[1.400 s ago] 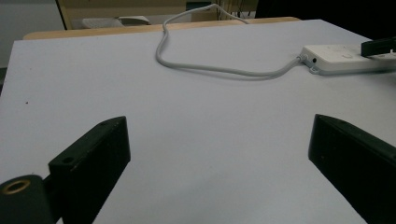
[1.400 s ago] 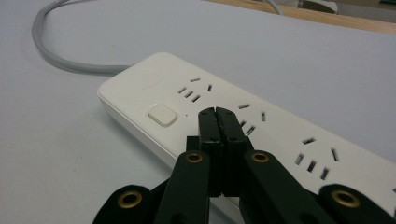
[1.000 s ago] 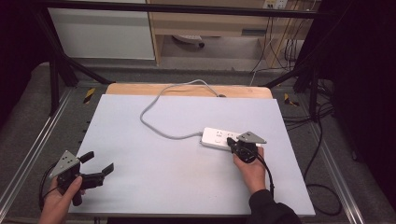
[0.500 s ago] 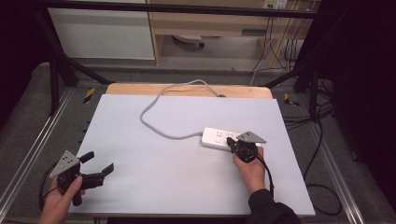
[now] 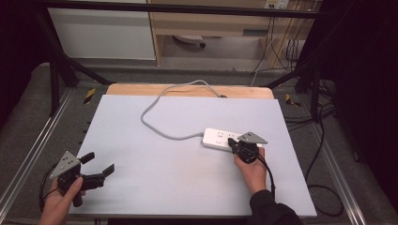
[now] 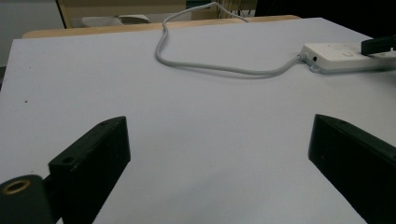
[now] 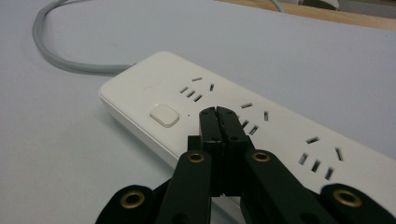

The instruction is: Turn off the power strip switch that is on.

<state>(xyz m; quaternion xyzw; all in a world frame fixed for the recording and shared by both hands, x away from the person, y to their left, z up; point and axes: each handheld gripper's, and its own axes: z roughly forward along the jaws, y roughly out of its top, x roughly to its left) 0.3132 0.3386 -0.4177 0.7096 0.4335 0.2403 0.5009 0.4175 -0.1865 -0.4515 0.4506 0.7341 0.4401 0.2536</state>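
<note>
A white power strip [image 5: 224, 139] is seen lying flat on the right half of the grey table [image 5: 155, 187], its long axis running roughly left to right, with its grey cable [image 5: 155, 123] looped away toward the far edge. Its square switch button [image 7: 164, 115] is set at the cable end, ahead of the socket rows. The right gripper [image 7: 219, 115] is held directly over the strip's top face with its jaws pressed together and nothing between them; the tips are placed just beside the button, on its socket side, though contact with the plastic cannot be confirmed. A short shift toward the cable end is judged to be what a press on the button would need. The left gripper [image 5: 101, 166] is held well apart near the table's near-left corner, jaws spread wide and empty. Bare tabletop is left between the two, and the strip lies clear of every edge.
</note>
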